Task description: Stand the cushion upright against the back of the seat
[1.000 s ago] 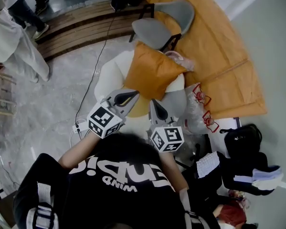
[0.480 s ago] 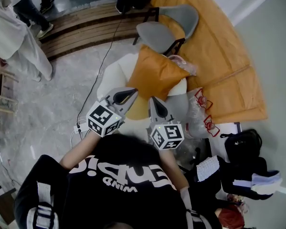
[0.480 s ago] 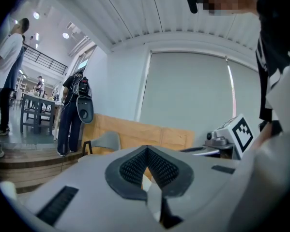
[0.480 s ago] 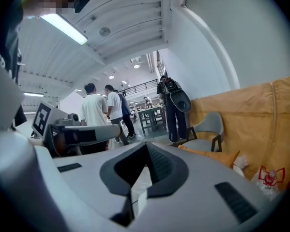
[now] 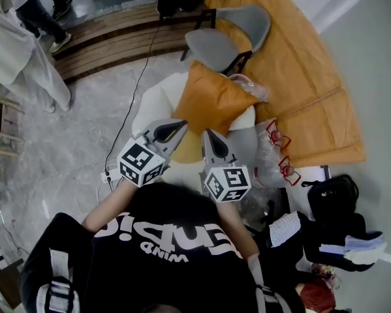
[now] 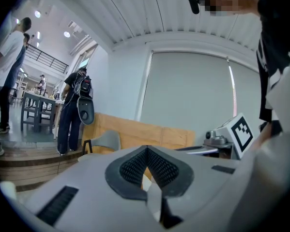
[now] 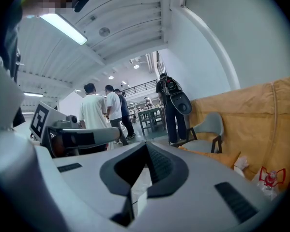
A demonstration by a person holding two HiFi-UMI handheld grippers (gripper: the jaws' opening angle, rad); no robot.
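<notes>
An orange cushion (image 5: pixel 211 102) stands tilted on a white seat (image 5: pixel 157 100), leaning toward the seat's far side. In the right gripper view the orange cushion (image 7: pixel 217 156) shows just past the jaws. My left gripper (image 5: pixel 180 126) is shut and empty, hovering near the cushion's near left corner. My right gripper (image 5: pixel 206 135) is shut and empty too, a little short of the cushion's near edge. In the left gripper view the left gripper (image 6: pixel 146 150) has its pads together; the right gripper (image 7: pixel 145 146) looks the same in its own view.
A grey chair (image 5: pixel 226 36) stands beyond the white seat against an orange padded wall (image 5: pixel 299 77). Clear plastic bags (image 5: pixel 273 152) lie right of the seat, with a black bag (image 5: pixel 332 197) further right. A cable (image 5: pixel 135 83) runs over the floor. People stand at far left (image 5: pixel 22 44).
Both grippers stay shut and close together; the right gripper has shifted slightly. The cushion has not moved.
</notes>
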